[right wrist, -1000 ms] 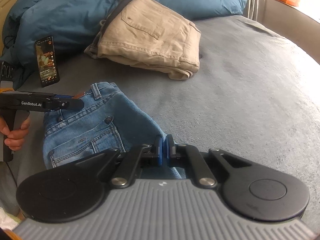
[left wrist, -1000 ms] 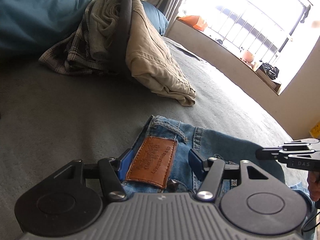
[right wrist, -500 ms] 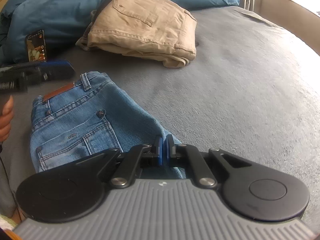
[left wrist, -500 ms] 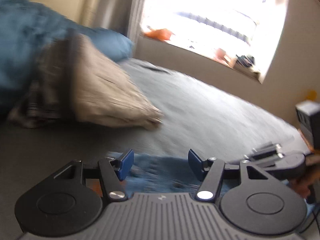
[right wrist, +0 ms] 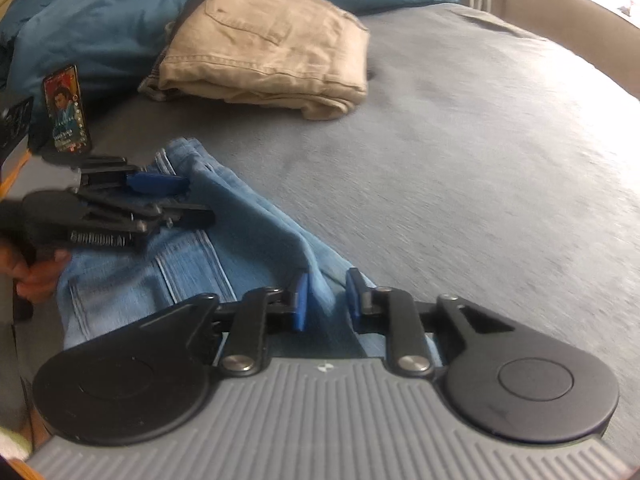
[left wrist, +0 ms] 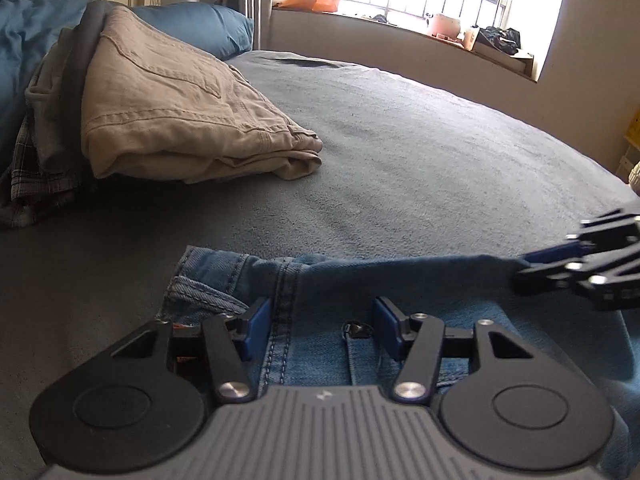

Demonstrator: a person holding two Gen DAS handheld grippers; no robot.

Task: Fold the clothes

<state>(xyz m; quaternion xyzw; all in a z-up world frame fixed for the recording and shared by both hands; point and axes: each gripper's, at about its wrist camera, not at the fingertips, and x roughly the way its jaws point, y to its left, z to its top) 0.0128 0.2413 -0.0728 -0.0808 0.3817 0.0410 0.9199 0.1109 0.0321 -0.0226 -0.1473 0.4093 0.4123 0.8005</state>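
Blue jeans [left wrist: 400, 280] lie folded on the grey bed [left wrist: 400, 140]. My left gripper [left wrist: 322, 320] hovers low over their waistband, its jaws closing, with the back seam and a belt loop between the blue pads but not pinched. My right gripper [right wrist: 326, 300] is at the jeans' [right wrist: 240, 240] far edge, its jaws opening. A ridge of denim stands between its pads, which are clear of it. Each gripper shows in the other's view: the right gripper [left wrist: 576, 264] at the right of the left wrist view, the left gripper [right wrist: 160, 200] held by a hand [right wrist: 36, 276].
Folded khaki trousers [left wrist: 168, 108] top a pile of clothes at the back left, against a blue duvet [right wrist: 100, 20] and pillow [left wrist: 200, 24]. A lit phone [right wrist: 66, 110] stands propped by the duvet. Grey sheet stretches right toward a window sill [left wrist: 400, 28].
The right jaws went from shut on the denim edge to parted. The left gripper slid right along the waistband, off the leather patch, and rolled level. The jeans' fold now lies flatter.
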